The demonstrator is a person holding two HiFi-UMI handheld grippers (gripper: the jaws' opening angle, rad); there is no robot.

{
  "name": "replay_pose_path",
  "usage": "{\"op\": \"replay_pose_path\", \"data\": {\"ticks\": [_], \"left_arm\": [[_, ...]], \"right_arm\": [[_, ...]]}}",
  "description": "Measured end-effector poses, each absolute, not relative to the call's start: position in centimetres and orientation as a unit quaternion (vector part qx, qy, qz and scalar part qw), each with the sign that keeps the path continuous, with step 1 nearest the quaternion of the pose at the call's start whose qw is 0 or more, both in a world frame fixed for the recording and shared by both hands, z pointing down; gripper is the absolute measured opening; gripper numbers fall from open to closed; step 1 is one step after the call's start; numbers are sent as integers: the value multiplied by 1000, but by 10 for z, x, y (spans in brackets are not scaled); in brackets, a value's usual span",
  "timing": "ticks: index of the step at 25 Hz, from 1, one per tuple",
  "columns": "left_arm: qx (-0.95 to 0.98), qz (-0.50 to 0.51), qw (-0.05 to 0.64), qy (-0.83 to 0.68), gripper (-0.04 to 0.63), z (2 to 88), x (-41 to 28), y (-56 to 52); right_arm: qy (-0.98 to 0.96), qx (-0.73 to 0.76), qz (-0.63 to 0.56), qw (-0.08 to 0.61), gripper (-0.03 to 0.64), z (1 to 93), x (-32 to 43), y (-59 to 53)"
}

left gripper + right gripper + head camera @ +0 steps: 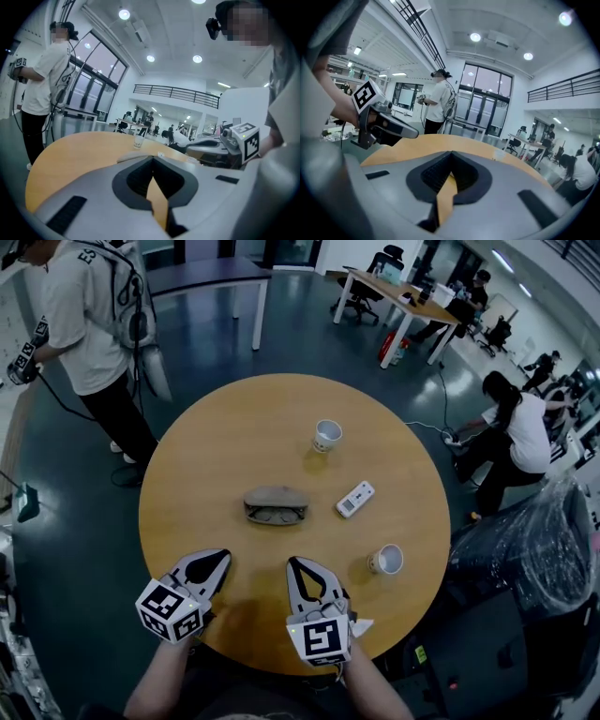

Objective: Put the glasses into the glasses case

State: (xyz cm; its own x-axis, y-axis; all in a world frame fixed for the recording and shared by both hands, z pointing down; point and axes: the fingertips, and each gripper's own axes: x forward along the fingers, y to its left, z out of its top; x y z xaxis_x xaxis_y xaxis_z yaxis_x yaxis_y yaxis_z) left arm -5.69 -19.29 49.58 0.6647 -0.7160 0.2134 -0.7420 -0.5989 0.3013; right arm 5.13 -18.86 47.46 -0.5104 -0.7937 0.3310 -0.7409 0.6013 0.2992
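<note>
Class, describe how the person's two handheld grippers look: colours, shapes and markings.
Both the left gripper and right gripper have pale grey jaws with black ribbed insides. Each carries a white cube printed with black square markers. The forearms are unsleeved.

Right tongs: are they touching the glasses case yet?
Apart. The head view shows bare table between the right tongs and the glasses case.

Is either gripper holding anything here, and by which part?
Nothing is held. The left gripper and the right gripper both have their jaws shut with nothing between them.
</note>
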Motion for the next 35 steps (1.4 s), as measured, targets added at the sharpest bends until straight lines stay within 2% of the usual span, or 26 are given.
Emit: {"op": "replay_pose_path", "data": {"ticks": [14,19,22,30,35], "left_arm": [[903,-19,166,-397,6,455,-76,-105],[911,-40,157,-380,6,431,-88,-56],[915,-45,147,-374,6,419,-96,-26],[925,-42,145,-350,6,419,-89,46],[936,-31,125,-327,6,418,-70,77]], "right_arm": [[-850,499,-42,166,-12,449,51,-104],[-840,535,-3,93,-12,427,44,-58],[-836,544,10,73,-12,419,37,-23],[-794,599,-6,108,-12,422,58,64],[-768,633,-6,98,-12,413,83,94]]}}
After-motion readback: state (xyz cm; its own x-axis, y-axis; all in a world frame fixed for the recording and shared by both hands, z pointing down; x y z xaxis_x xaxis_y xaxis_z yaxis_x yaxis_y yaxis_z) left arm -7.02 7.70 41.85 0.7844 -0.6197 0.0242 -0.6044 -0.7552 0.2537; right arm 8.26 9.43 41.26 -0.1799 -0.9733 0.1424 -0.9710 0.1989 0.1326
